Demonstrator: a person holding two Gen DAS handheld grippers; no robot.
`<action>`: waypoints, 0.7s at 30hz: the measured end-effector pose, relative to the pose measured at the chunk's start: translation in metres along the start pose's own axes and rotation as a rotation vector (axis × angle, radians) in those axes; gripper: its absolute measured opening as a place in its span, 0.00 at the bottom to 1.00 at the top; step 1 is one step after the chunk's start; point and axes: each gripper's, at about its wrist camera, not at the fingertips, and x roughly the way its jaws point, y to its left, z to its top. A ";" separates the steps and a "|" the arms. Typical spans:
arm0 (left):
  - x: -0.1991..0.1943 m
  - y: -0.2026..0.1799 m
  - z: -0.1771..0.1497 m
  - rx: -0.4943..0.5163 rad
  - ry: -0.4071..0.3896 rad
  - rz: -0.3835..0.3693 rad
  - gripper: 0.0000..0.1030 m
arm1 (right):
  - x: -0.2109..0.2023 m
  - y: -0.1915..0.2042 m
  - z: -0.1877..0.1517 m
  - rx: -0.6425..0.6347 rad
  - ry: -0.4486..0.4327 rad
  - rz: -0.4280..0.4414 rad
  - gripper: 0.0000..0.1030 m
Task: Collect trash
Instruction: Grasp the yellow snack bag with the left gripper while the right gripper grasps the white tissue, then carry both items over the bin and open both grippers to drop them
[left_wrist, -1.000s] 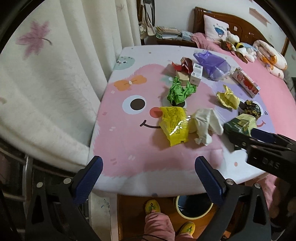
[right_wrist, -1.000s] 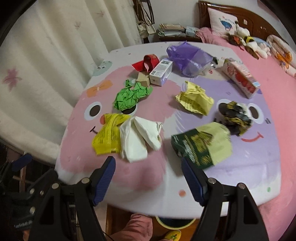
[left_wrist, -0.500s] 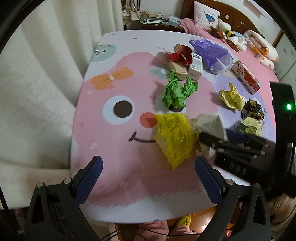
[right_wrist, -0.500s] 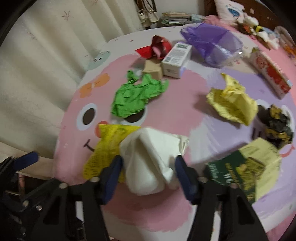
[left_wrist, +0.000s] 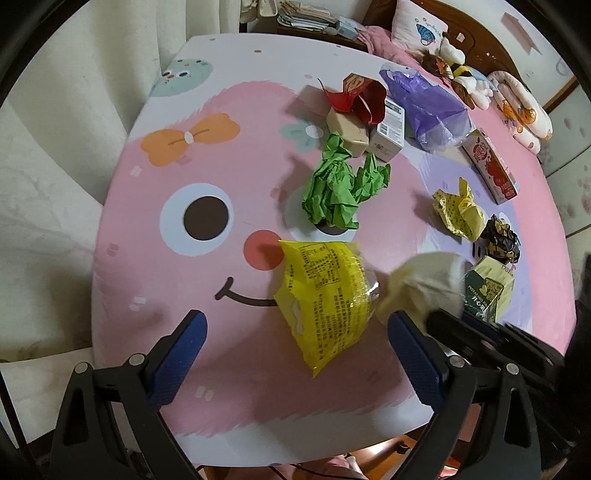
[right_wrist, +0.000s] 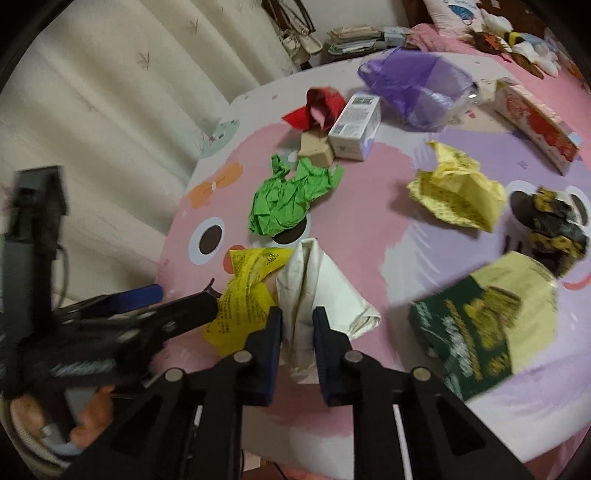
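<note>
Your right gripper is clamped on the crumpled white paper; its 2 blue pads pinch the paper's near end, having just closed onto it. The paper rises from the pads away from you, over the pink tablecloth.

Touching the paper's left side lies the yellow wrapper. Your left gripper hangs above that wrapper with its jaws wide apart, 1 pad on each side, neither touching it.

To the right of the white paper sits the green snack bag. Farther out lie the green crumpled paper, the yellow crumpled paper and the black-and-gold wrapper.
</note>
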 end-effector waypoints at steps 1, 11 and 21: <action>0.002 -0.001 0.001 -0.001 0.004 -0.002 0.94 | -0.007 -0.002 -0.002 0.011 -0.008 0.004 0.16; 0.049 -0.025 0.002 0.003 0.087 0.072 0.33 | -0.058 -0.018 -0.037 0.066 -0.024 0.014 0.16; -0.010 -0.085 -0.064 0.086 -0.012 0.035 0.24 | -0.114 -0.042 -0.083 0.036 -0.010 -0.001 0.16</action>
